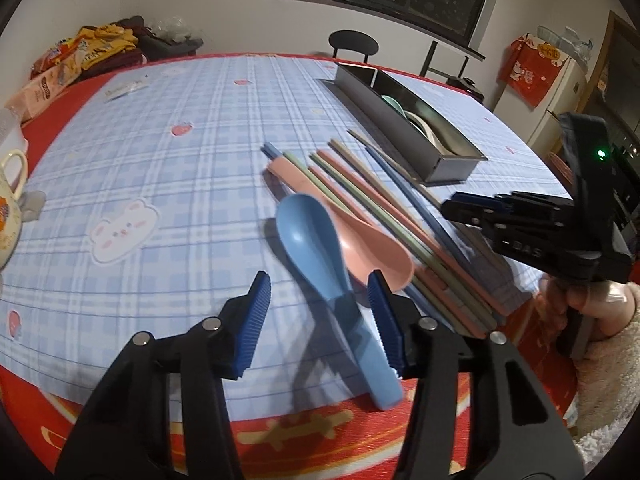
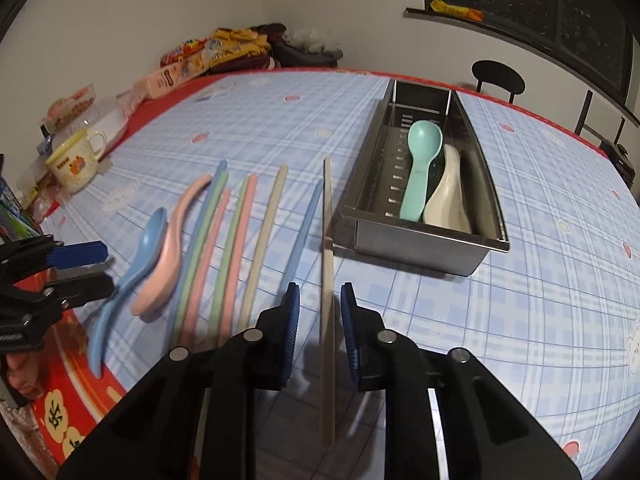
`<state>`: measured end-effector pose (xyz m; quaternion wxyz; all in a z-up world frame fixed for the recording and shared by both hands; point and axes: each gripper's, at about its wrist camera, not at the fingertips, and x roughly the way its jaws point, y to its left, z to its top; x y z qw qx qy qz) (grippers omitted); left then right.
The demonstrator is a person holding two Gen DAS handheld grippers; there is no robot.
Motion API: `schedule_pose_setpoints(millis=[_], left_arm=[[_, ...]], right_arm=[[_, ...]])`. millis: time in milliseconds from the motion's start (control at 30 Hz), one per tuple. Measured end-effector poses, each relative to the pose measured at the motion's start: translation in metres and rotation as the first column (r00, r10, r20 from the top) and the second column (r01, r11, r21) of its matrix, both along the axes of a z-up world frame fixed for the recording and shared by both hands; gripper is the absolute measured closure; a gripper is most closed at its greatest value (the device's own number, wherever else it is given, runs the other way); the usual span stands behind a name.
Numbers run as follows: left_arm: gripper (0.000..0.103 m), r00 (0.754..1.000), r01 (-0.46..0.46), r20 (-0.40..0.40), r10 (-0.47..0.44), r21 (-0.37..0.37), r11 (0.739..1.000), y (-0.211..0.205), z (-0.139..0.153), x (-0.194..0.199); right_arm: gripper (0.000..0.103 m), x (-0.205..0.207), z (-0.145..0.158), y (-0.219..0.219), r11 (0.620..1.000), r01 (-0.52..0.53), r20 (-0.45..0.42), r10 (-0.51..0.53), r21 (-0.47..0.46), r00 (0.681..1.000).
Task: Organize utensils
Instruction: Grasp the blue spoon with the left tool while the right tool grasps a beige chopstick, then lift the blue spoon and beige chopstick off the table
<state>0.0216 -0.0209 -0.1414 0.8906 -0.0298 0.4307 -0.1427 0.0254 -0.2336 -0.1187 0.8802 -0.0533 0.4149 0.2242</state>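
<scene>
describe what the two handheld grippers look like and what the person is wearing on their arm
Both the left gripper and right gripper are black plastic with ribbed blue pads and silver pivot pins. The right one carries a lit green indicator. A fluffy cream sleeve covers the arm.

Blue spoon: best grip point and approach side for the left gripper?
Take the blue spoon by its flat handle, near the table's front edge. The bowl is wide, and the pink spoon lies against it. Come from above, one finger on each long side; the left gripper already straddles the handle, pads not yet touching.
</scene>
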Motion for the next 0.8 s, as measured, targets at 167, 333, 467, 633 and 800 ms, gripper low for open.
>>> schedule_pose_setpoints(millis=[167, 333, 467, 633, 800], left_arm=[[0.051, 1.000, 0.018, -0.023, -0.018, 0.026, 0.999, -0.011, -0.007, -0.002], [0.051, 0.999, 0.022, -0.036, -0.020, 0.060, 0.998, -0.016, -0.013, -0.003], [0.056, 0.999, 0.021, -0.036, -0.018, 0.093, 0.995, -0.018, -0.013, -0.003], [0.076, 0.999, 0.015, -0.034, -0.011, 0.124, 0.992, -0.010, -0.013, -0.002], [0.087, 0.999, 0.022, -0.041, -0.017, 0.117, 0.993, 0.003, -0.014, -0.001]], right_arm=[[0.083, 0.003, -0.002, 0.001, 1.000, -0.010, -0.018, 0.010, -0.006, 1.000], [0.090, 0.003, -0.003, 0.003, 1.000, -0.019, -0.019, 0.019, -0.010, 1.000], [0.096, 0.002, -0.003, 0.003, 1.000, -0.029, -0.023, 0.029, 0.004, 0.999], [0.096, -0.003, -0.003, 0.008, 0.998, -0.062, -0.014, 0.062, -0.006, 0.998], [0.096, -0.004, -0.003, 0.009, 0.998, -0.062, -0.018, 0.062, 0.005, 0.998]])
